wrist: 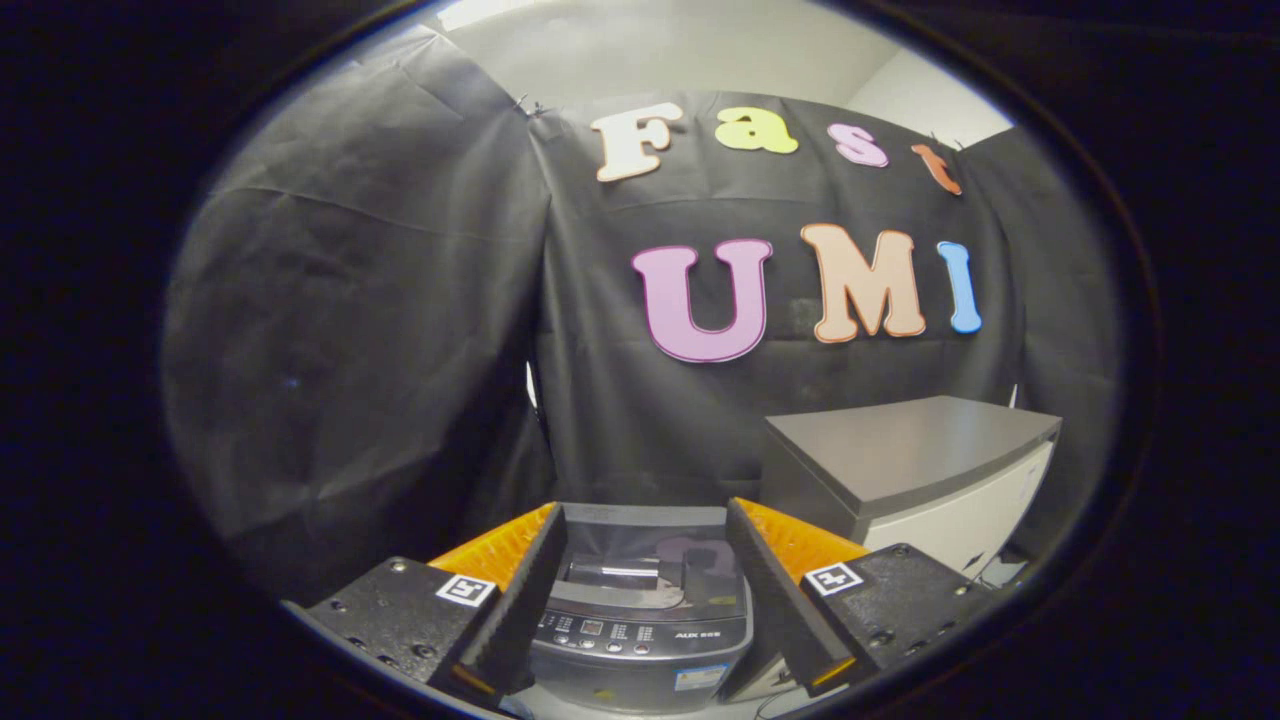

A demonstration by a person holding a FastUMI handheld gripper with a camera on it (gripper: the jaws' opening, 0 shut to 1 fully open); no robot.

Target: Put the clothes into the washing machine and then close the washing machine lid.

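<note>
One washing machine (640, 610) sits beyond the spread, empty gripper (642, 580), beside one grey cabinet (910, 470).

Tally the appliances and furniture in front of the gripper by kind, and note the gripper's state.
Dark grey top-loading washing machine, seen between the open gripper fingers: 1
White cabinet with grey top, beyond the fingers beside the machine: 1
Total: 2

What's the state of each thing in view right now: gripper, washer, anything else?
gripper: open, fingers spread wide, holding nothing, above the washer.
washing machine: upright, seen between the fingers; its lid looks shut, glossy top reflecting the wall.
grey-topped white cabinet: beside the washer on its right, closed, top bare.
clothes: cannot tell.
</note>
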